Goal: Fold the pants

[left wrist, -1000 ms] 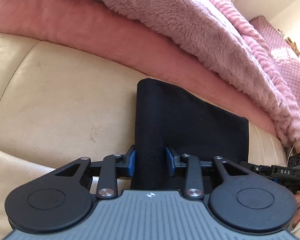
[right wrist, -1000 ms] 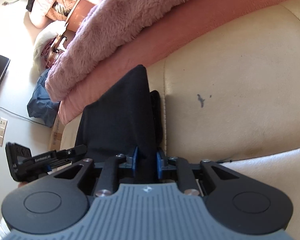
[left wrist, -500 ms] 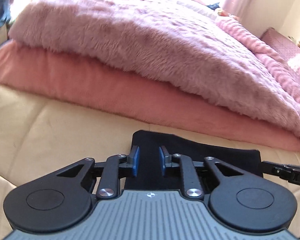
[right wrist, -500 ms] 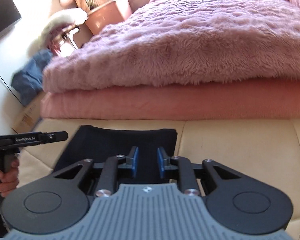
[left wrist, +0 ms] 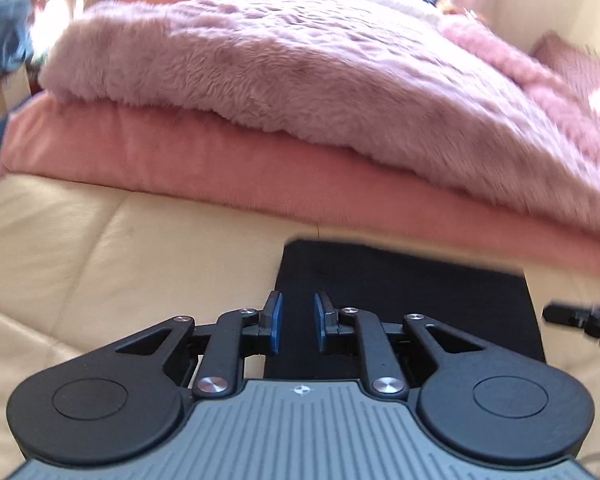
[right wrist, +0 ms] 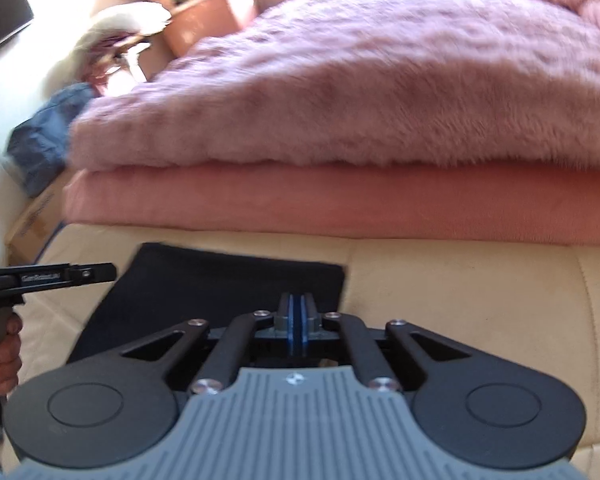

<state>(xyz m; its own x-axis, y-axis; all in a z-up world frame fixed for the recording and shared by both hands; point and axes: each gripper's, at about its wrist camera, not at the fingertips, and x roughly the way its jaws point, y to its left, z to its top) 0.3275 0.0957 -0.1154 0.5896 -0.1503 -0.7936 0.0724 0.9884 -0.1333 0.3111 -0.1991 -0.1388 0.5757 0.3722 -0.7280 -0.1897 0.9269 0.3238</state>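
Pants (left wrist: 411, 300) on sofa (left wrist: 120, 264), before stacked blankets (left wrist: 300, 92).

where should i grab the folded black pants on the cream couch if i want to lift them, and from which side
Probably the near edge of the folded black pants, coming from the front. They lie flat on the cream leather couch, and their far edge sits close to the salmon pink blanket, leaving little room. The left gripper is open; the right gripper is shut, empty.
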